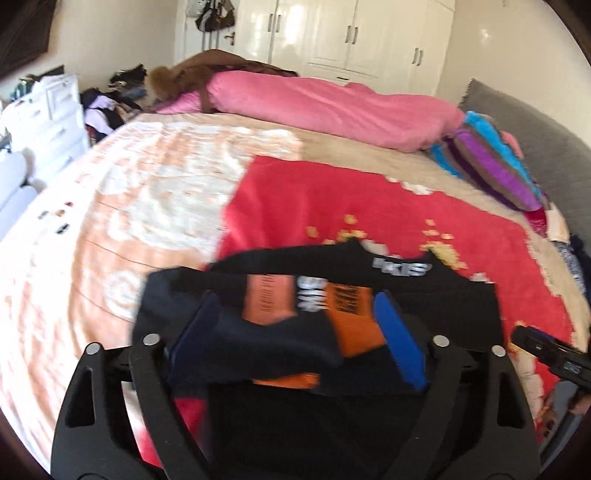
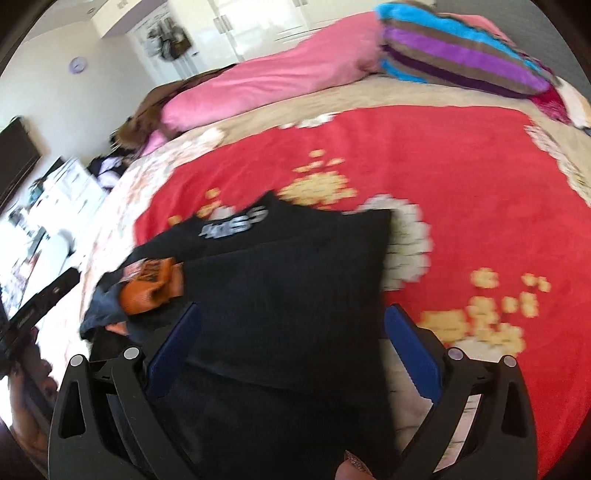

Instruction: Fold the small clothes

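A small black garment (image 1: 436, 299) with orange patches and white lettering lies on the red part of the bed cover; it also shows in the right wrist view (image 2: 295, 273). My left gripper (image 1: 295, 314) is open, its blue fingers (image 1: 399, 339) spread either side of the bunched orange-and-black part of the cloth. My right gripper (image 2: 291, 325) is open, its blue fingers (image 2: 410, 350) wide apart over the flat black part, whose right edge lies just inside the right finger. The other gripper's body shows at the frame edge in the left wrist view (image 1: 550, 350) and in the right wrist view (image 2: 40, 302).
The bed carries a red and peach patterned blanket (image 1: 129, 206), a pink duvet (image 1: 332, 107) at the back and a striped cushion (image 1: 491, 166) at right. White drawers (image 1: 55, 118) and a clothes pile stand left; white wardrobes (image 1: 351, 33) behind.
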The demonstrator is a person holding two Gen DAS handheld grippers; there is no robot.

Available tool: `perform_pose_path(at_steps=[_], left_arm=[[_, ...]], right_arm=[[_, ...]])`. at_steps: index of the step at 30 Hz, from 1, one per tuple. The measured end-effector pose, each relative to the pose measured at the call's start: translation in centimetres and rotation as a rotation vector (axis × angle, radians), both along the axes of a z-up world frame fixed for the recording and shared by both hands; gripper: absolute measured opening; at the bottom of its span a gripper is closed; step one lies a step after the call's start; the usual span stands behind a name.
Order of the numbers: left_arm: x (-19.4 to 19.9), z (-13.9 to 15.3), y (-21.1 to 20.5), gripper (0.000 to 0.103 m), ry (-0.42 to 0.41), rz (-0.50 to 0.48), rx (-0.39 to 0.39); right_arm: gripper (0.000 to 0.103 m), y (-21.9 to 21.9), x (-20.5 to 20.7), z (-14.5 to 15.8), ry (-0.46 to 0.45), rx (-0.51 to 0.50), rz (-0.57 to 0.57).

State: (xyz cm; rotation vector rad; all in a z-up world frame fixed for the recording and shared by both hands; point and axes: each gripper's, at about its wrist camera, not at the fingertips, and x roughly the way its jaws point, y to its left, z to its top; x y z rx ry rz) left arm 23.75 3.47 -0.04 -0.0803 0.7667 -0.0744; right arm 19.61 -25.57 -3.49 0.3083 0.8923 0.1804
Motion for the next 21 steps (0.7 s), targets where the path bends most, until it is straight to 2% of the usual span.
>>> perform_pose_path(at_steps=[3, 7, 11, 14, 17, 18, 19, 21], left_arm=[[0.6, -0.4, 2.5, 0.088, 0.021, 0.051, 0.022], [1.6, -1.5, 5.6, 0.090, 0.103, 0.122, 0.018], [1.8, -2.3, 8.0, 0.092, 0.158, 0.138, -0.084], [1.9, -2.3, 8.5, 0.093, 0.160, 0.141, -0.090], [2.0, -2.5, 9.4, 0.093, 0.176, 0.144, -0.141], [2.1, -2.6, 9.5, 0.093, 0.183, 0.145, -0.152], [2.2, -2.7, 9.7, 0.093, 0.196, 0.140, -0.165], [2.3, -3.0, 9.9, 0.093, 0.212, 0.133, -0.178]], right_arm=[[0.099, 4.0, 0.9, 0.2, 0.007, 0.001, 0.081], [0.098, 8.2, 2.9, -0.7, 0.068, 0.058, 0.115], [0.098, 10.7, 4.7, -1.7, 0.134, 0.116, 0.120], [0.098, 11.5, 5.9, -2.3, 0.172, 0.132, 0.102], [0.097, 11.8, 6.9, -2.7, 0.199, 0.160, 0.081], [0.093, 11.9, 7.1, -2.8, 0.207, 0.173, 0.081], [0.084, 12.1, 7.5, -3.1, 0.220, 0.183, 0.081], [0.078, 12.6, 8.1, -3.6, 0.243, 0.178, 0.084]])
